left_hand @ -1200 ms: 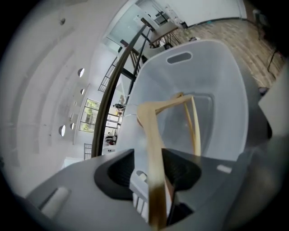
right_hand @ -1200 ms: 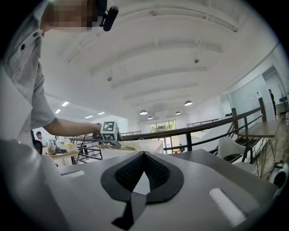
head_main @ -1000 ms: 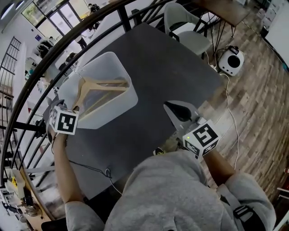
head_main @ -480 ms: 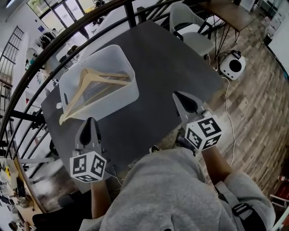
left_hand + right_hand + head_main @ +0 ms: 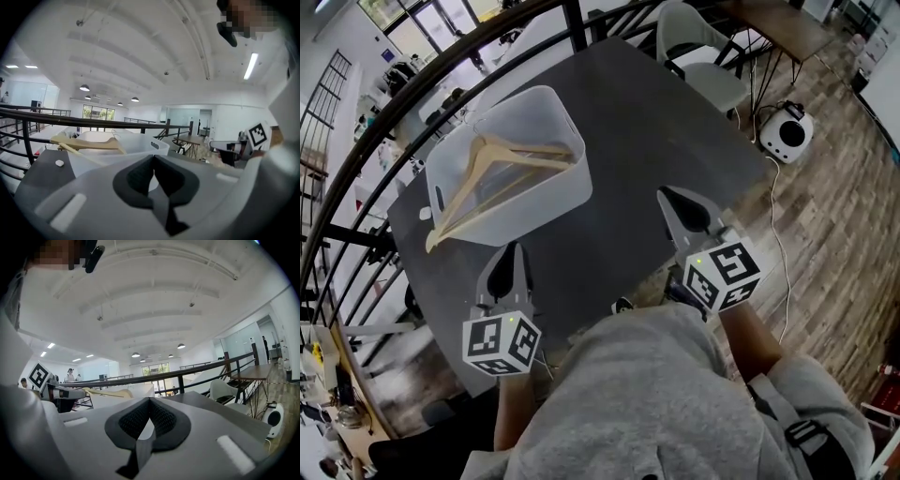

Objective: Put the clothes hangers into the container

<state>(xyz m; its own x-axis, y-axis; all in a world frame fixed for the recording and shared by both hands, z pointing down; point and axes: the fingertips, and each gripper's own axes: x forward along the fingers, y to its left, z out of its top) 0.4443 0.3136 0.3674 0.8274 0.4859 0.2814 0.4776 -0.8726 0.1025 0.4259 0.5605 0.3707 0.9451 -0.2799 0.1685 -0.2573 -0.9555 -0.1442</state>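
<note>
A wooden hanger [image 5: 502,159] lies inside the white container [image 5: 581,169], one arm tip poking over its near-left corner, likely because it is too long to lie flat. The left gripper [image 5: 513,251] and right gripper [image 5: 673,199] hover on the container's near side, apart from it, jaws clenched on nothing; with no other hanger in view, the work seems finished.

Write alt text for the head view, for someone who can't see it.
A wooden clothes hanger lies in a white container on a dark table, one tip over its rim. Nearer the camera, a person holds the left gripper and right gripper, both shut and empty.
</note>
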